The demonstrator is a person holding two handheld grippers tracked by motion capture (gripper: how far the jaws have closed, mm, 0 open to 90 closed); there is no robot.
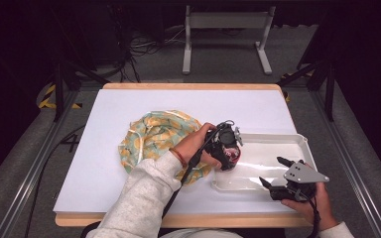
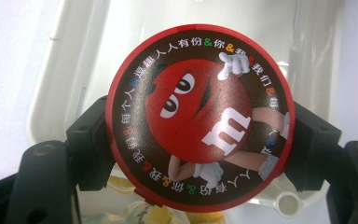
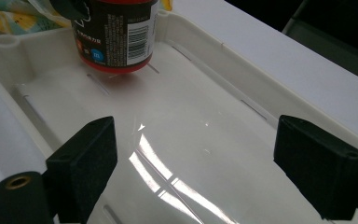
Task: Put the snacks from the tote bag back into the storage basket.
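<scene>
My left gripper (image 1: 228,154) is shut on a round M&M's candy can (image 2: 198,116), red-lidded with a brown label. It holds the can upright over the left end of the white tray (image 1: 278,141). In the right gripper view the can (image 3: 114,37) sits at or just above the tray floor (image 3: 177,140); I cannot tell whether it touches. My right gripper (image 1: 274,171) stands open over the tray's near right part, nothing between its fingers. A yellow and teal patterned cloth bag (image 1: 154,136) lies left of the tray.
A white board (image 1: 129,198) covers the wooden table. The cloth bag (image 3: 9,16) touches the tray's left corner. Beyond the table stand a grey metal frame (image 1: 225,34) and cables on the floor.
</scene>
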